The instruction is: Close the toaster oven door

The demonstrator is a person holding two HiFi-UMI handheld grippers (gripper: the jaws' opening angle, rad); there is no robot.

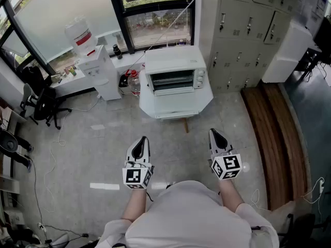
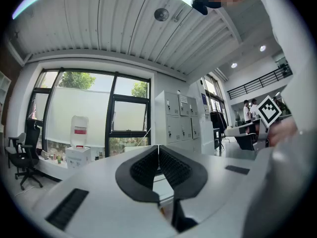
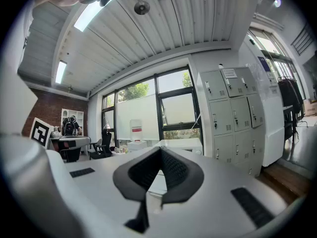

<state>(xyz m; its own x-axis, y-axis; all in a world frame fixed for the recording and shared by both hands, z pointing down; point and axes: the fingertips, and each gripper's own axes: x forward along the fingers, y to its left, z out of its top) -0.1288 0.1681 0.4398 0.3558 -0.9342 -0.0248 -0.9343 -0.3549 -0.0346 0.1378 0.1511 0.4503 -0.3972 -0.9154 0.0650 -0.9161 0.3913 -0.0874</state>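
A white toaster oven point(image 1: 175, 74) stands on a small white table point(image 1: 177, 107) by the window, and its door point(image 1: 174, 90) hangs open with the racks showing inside. Both grippers are held close to the person's body, well short of the oven and above bare floor. My left gripper point(image 1: 139, 140) points level toward the oven with its jaws together and nothing between them point(image 2: 158, 148). The right gripper point(image 1: 213, 132) is likewise level and shut, with nothing in it point(image 3: 160, 150). Over the right jaws the oven's white top point(image 3: 183, 144) shows ahead.
A water dispenser point(image 1: 95, 61) stands left of the oven, with bottles point(image 1: 133, 81) on the floor between them. Grey lockers point(image 1: 248, 30) line the right wall. A wooden strip point(image 1: 279, 138) runs along the right. Office chairs point(image 1: 44, 105) stand at the left.
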